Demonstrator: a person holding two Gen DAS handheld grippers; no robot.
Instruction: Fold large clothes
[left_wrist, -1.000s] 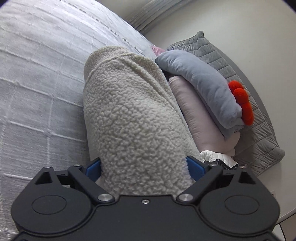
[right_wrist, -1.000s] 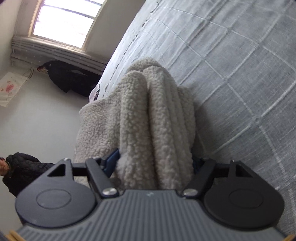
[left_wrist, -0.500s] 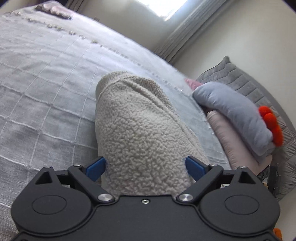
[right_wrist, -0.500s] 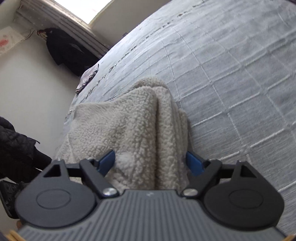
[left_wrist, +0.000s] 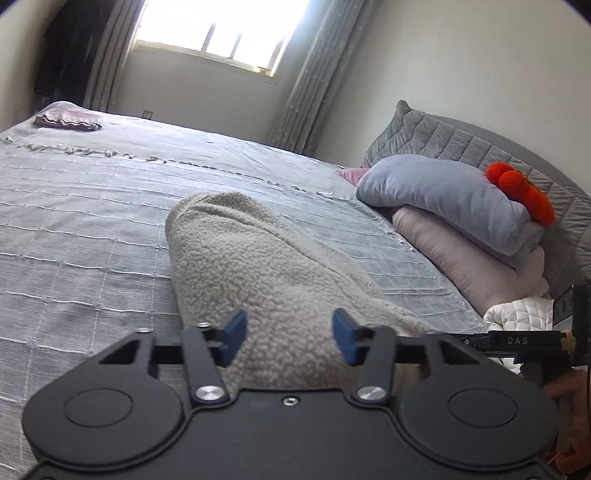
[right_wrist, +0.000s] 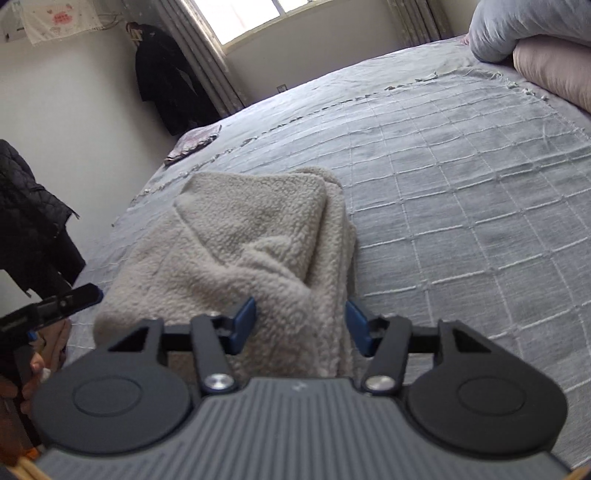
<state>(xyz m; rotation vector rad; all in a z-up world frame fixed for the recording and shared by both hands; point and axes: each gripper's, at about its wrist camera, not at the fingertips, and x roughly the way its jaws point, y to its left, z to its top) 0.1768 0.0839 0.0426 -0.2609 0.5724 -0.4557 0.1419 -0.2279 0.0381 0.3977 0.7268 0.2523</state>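
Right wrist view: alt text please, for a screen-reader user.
The right gripper is closing, its blue pads on either side of a bunched edge of a cream fleece folded on a grey checked bedspread. Pillows sit far right; a dark coat hangs beside the window.

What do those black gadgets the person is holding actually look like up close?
Each is a flat black plastic body with two round discs, silver pivot screws and angled black link arms ending in blue pads. The left gripper has a smooth black top; the right gripper has a ribbed grey one. In the left wrist view the other gripper's side carries white letters "DAS". No cables or sleeves show clearly.
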